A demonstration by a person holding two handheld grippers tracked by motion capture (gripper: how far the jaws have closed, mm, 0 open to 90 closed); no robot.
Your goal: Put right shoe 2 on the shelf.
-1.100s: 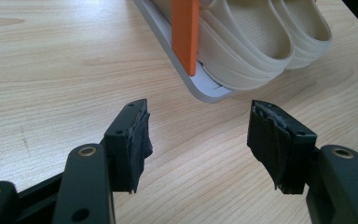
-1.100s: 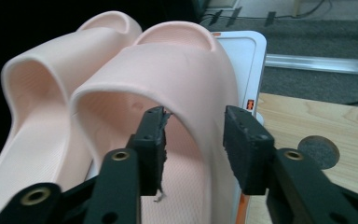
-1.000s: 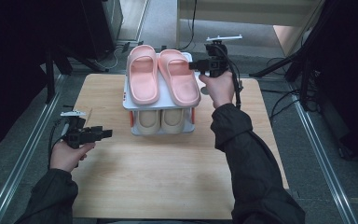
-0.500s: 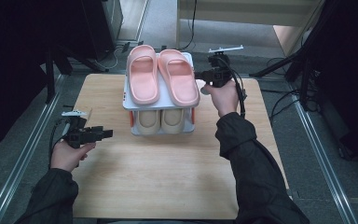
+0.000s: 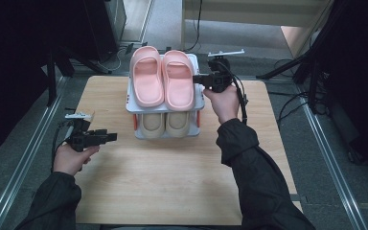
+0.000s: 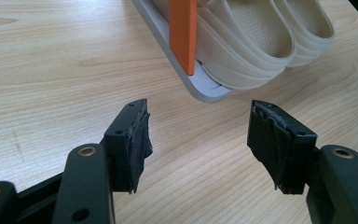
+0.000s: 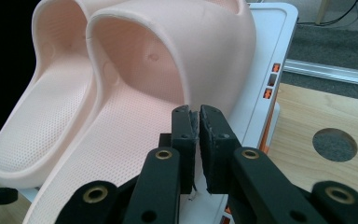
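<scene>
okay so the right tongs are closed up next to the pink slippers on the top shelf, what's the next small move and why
Probably open the right tongs again and ease them over the edge of the nearer pink slipper. Their jaws have just been closing and now stand nearly together with nothing between them, just short of that slipper on the white rack. The left tongs hang open over the table.

The pink slippers (image 5: 163,79) lie side by side, soles down, on the top tier of the white shoe rack (image 5: 199,103) at the far middle of the surface, toes toward the person. Their footbeds are dotted and their broad straps arch high.
</scene>
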